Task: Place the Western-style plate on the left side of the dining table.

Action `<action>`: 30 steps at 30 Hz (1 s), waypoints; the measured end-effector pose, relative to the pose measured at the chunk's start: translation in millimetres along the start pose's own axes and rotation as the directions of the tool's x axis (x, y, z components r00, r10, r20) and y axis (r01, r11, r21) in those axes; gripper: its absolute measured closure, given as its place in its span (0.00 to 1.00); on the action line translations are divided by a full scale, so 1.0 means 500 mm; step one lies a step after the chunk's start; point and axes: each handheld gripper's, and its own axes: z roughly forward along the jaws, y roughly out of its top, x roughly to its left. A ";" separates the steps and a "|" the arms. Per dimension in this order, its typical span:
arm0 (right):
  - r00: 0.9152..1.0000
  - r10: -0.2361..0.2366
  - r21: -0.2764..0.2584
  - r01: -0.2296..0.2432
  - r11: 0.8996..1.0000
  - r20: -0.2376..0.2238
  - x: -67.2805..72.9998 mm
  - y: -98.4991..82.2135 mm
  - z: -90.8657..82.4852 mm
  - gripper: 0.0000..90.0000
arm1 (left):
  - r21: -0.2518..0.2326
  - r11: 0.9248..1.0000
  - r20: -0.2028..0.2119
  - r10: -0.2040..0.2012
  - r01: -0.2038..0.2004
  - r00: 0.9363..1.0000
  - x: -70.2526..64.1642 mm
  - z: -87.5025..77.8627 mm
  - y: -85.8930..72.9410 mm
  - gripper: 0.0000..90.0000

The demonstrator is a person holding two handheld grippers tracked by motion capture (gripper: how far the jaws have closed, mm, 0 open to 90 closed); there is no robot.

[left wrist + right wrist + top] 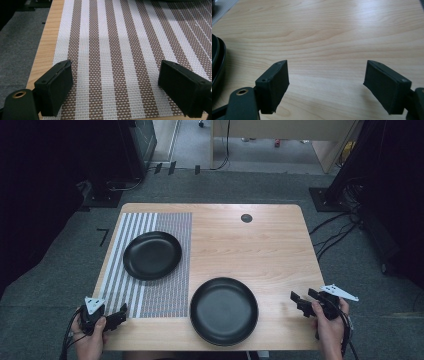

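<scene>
Plainly, two black plates are the likely things to handle. Taking the striped placemat [150, 265] as landmark: the far plate [152, 255] sits on it, toward its far end, and the near plate [224, 310] rests on the bare wooden table [260, 245] just off the placemat's near right corner. The left gripper [121, 312] hovers at the placemat's near left corner, jaws spread wide and empty; the right gripper [300, 300] waits well to the right of the placemat, likewise released. Both plates look rigid, smooth and probably slippery, possibly breakable. A pinch on the raised rim seems the surest hold.
</scene>
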 end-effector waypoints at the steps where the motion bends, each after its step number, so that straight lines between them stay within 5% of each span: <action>1: 1.000 0.004 -0.002 -0.004 1.000 0.002 -0.004 -0.002 -0.005 0.21 | -0.001 1.000 0.000 -0.001 0.001 1.000 0.000 0.000 0.000 0.13; 17: 0.994 -0.026 0.050 0.021 0.999 0.103 -0.034 -0.040 -0.027 0.21 | -0.012 1.000 0.011 0.009 -0.009 1.000 0.002 -0.002 -0.005 0.13; 21: 0.986 -0.091 0.047 0.085 0.995 0.141 -0.021 -0.048 -0.020 0.17 | -0.012 1.000 0.011 0.009 -0.009 1.000 0.002 -0.002 -0.005 0.13; 24: 0.969 -0.149 0.079 0.136 0.988 0.198 -0.005 -0.051 -0.013 0.16 | -0.013 1.000 0.011 0.009 -0.009 1.000 0.002 -0.002 -0.005 0.13; 30: 0.964 -0.144 0.083 0.128 0.988 0.223 0.003 -0.052 -0.010 0.14 | -0.012 1.000 0.011 0.010 -0.010 1.000 0.002 -0.002 -0.005 0.13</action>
